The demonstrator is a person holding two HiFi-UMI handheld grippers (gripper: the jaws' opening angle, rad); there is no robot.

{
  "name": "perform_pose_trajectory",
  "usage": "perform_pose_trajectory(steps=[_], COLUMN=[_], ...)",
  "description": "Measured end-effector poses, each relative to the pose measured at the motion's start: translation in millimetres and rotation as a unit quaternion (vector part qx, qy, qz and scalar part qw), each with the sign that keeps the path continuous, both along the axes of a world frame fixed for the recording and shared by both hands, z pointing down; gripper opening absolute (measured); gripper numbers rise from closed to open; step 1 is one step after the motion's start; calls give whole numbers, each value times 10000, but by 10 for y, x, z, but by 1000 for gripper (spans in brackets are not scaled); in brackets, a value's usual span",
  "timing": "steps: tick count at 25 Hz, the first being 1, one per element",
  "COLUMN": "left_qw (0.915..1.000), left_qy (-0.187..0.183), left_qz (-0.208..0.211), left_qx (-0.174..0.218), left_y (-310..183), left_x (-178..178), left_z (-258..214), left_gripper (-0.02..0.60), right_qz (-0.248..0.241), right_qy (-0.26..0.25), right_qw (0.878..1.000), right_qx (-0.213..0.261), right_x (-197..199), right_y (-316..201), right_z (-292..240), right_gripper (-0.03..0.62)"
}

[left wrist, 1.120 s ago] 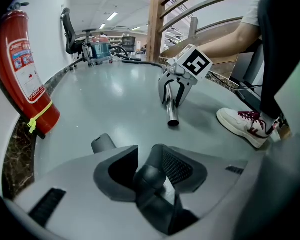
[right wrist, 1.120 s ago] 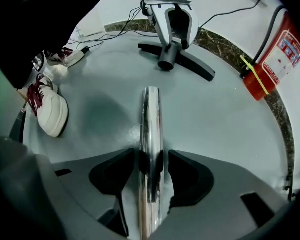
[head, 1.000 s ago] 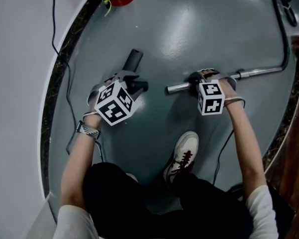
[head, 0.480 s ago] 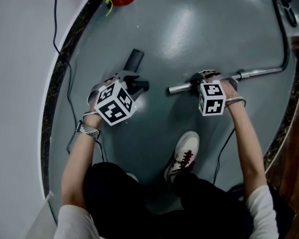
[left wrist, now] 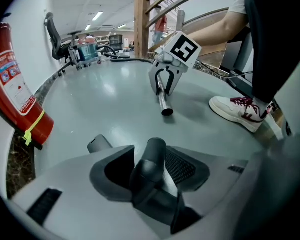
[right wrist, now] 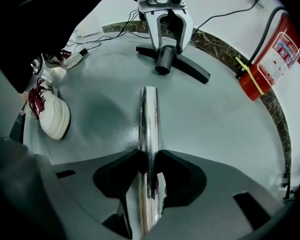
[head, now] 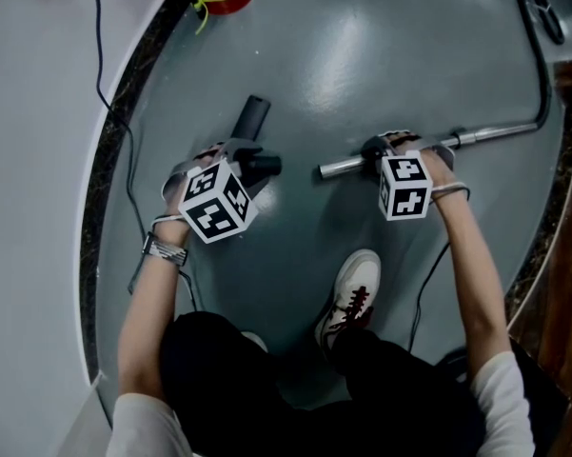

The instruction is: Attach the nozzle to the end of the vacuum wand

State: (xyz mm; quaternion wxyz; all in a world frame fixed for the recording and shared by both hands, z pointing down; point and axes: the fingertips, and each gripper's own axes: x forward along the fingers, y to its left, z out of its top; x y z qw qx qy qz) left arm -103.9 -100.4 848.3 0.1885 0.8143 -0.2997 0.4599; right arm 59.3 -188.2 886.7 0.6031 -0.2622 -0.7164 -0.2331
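jaws of our left gripper have just been spreading, loose around the neck of the nozzle, which rests on the floor. our right gripper has just been closing and pinches the chrome wand, whose open end lies near the nozzle, apart.

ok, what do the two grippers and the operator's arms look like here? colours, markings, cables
Both the left gripper and right gripper have light grey shells with dark pads. Each carries a white cube printed with black square markers, and a thin dark cable runs back from it. The person wears short white sleeves and a banded watch on the left wrist.
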Motion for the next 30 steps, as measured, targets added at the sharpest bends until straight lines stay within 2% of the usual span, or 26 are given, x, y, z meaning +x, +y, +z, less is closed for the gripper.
perform_pose_trajectory(steps=[6,10,17,20,25,27,30], left_qw=[9967,9960,9892,9887,9909,9940,9987], left_qy=[-680,-753,-1147,-1157,-1070,-887,-390], left_qz=[418,480,909,951,756,551,79], left_qx=[-126,-61,9,115,294,324,320], left_y=[86,66,63,39,-20,-48,-115], left_x=[-139,-130,-99,-62,-49,-22,43], left_z=[166,203,290,302,291,253,148], left_gripper=[221,227,227,213,202,199,196], right_qz=[59,82,112,123,206,239,301], right_qy=[-36,-102,-163,-199,-188,-178,-266], right_qw=[10000,9999,9998,9997,9996,9995,9992], right_qx=[-27,-31,2,5,21,48,79], right_x=[-39,-50,-81,-100,-113,-137,-186], right_y=[-1,-7,-40,-52,-76,-96,-145], right_z=[-58,-64,-87,-104,-124,-135,-191], right_gripper=[156,156,156,156,156,156,156])
